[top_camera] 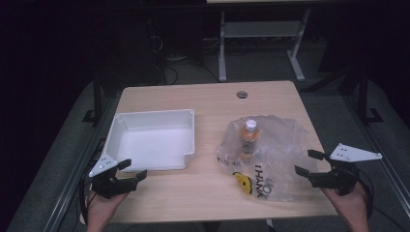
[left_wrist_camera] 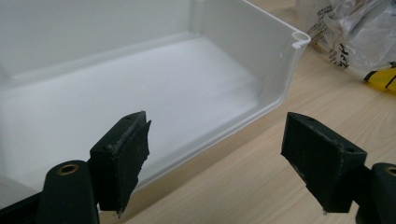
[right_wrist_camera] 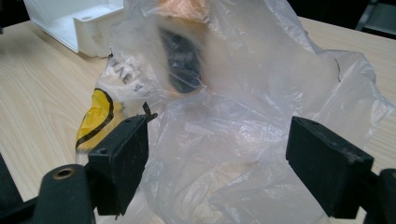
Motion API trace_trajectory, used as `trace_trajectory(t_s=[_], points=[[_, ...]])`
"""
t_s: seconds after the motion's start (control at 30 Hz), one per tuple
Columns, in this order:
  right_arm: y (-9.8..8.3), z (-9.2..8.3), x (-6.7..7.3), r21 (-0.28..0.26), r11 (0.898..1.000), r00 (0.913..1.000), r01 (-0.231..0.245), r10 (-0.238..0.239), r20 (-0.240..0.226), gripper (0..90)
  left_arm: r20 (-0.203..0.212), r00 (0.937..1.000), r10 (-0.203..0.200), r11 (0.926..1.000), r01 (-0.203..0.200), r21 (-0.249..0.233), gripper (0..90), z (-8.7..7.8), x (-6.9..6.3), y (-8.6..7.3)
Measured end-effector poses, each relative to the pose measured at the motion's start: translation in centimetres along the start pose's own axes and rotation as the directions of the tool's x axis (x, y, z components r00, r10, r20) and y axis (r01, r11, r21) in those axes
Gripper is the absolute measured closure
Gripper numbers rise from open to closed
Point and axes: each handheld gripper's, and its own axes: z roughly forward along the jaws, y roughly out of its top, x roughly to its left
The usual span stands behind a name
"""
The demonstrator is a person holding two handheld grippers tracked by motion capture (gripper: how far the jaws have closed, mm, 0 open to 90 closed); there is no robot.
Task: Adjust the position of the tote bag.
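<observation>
Wooden table [top_camera: 208, 193] is set in a dark room. On its left a white tray [top_camera: 186, 137] is laid, on its right a clear bag [top_camera: 275, 145]. Inside, a bottle [top_camera: 250, 137] is laid lengthwise, cap pointed away. Left gripper [top_camera: 134, 170] and right gripper [top_camera: 305, 162] are held with jaws apart, nothing gripped.

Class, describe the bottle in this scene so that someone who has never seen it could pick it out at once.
Start at the wooden table; a white tray sits on its left half and a crumpled clear plastic bag on its right. The bottle lies inside that bag, near its far end. Its white cap and orange contents set it apart.
</observation>
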Motion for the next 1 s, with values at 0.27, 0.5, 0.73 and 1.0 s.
trace_trajectory(t_s=[0.27, 0.5, 0.73, 1.0], points=[[0.2, 0.3, -0.1, -0.002, 1.0, 0.9999, 0.009, -0.009, -0.006, 20.2, 0.005, 0.9999, 0.009, 0.9999, -0.009, 0.006, 22.5, -0.2, -0.5, 0.0], [0.3, 0.3, 0.2, -0.002, 1.0, 0.9998, 0.017, -0.017, -0.002, 20.1, 0.024, 0.9992, 0.032, 0.9995, -0.032, 0.006, 23.7, -0.4, -1.0, 0.7], [0.4, 0.0, -0.1, -0.01, 1.0, 0.9999, 0.014, -0.014, 0.005, 20.0, 0.055, 0.9963, 0.065, 0.9977, -0.066, 0.016, 24.5, -0.3, -1.8, 1.6], [0.6, -0.1, -0.3, -0.014, 1.0, 0.9999, 0.014, -0.014, 0.008, 20.1, 0.101, 0.9911, 0.087, 0.9952, -0.091, 0.037, 24.4, 0.5, -2.5, 2.8]])
